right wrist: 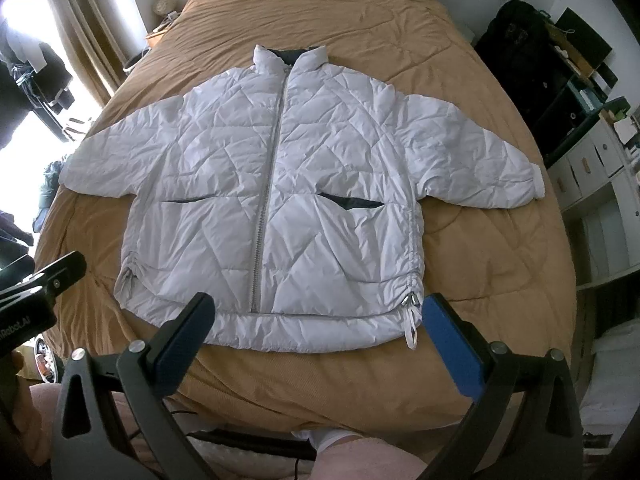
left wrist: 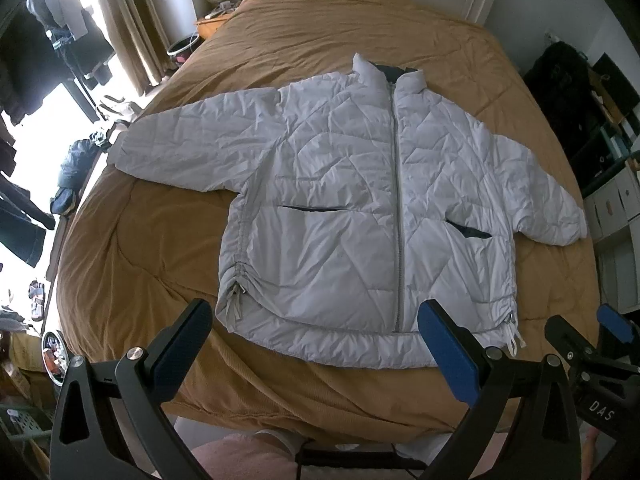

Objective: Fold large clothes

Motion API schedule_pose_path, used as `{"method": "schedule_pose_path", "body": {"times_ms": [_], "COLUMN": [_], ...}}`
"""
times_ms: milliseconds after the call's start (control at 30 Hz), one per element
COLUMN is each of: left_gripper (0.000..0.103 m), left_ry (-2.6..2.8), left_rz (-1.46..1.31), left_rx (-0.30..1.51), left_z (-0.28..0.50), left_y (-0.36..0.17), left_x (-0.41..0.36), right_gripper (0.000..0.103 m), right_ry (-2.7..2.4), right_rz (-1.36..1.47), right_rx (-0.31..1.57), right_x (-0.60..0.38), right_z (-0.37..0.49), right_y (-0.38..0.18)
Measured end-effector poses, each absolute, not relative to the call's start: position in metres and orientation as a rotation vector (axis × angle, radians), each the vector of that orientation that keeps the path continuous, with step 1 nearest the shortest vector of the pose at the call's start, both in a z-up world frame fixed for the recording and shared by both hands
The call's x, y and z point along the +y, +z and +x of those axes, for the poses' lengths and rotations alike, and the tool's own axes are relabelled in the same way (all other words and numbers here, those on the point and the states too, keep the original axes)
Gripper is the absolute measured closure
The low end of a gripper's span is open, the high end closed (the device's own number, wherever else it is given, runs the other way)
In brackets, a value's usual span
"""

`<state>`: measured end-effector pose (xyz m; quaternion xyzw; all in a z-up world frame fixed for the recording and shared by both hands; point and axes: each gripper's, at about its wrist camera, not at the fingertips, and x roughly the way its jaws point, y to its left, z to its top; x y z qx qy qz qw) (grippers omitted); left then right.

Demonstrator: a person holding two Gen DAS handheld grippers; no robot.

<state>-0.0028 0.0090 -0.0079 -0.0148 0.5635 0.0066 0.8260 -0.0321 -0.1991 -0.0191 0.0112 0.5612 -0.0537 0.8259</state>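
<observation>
A white quilted puffer jacket (left wrist: 344, 216) (right wrist: 276, 184) lies flat and face up on the bed, zipped, collar toward the headboard, both sleeves spread out sideways. My left gripper (left wrist: 316, 344) hovers open just short of the jacket's hem, its blue-padded fingers (left wrist: 448, 356) wide apart with nothing between them. My right gripper (right wrist: 320, 340) is also open and empty, near the hem by the right drawstring toggle (right wrist: 412, 304). Each gripper shows at the edge of the other's view: the right gripper (left wrist: 584, 344) and the left gripper (right wrist: 60, 276).
A tan bedspread (left wrist: 140, 248) (right wrist: 480, 264) covers the bed, with bare cover around the jacket. Curtains (left wrist: 136, 20), clothes and clutter stand left of the bed; white drawers (right wrist: 596, 184) and dark bags (right wrist: 516, 44) on the right. A person's pink-clad legs (right wrist: 360, 460) are at the near edge.
</observation>
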Motion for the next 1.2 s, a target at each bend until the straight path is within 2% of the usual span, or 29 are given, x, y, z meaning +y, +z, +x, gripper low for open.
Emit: {"method": "schedule_pose_path", "body": {"times_ms": [1200], "left_gripper": [0.001], "left_ry": [0.007], "left_rz": [-0.033], "left_rx": [1.211], "left_z": [-0.0082], "left_y": [-0.0129], "left_x": [0.006], "right_gripper": [0.0], "right_ry": [-0.111], "right_rz": [0.026], "right_rx": [1.199], "right_x": [-0.1988], "right_z": [-0.0324], "right_y": [-0.021]}}
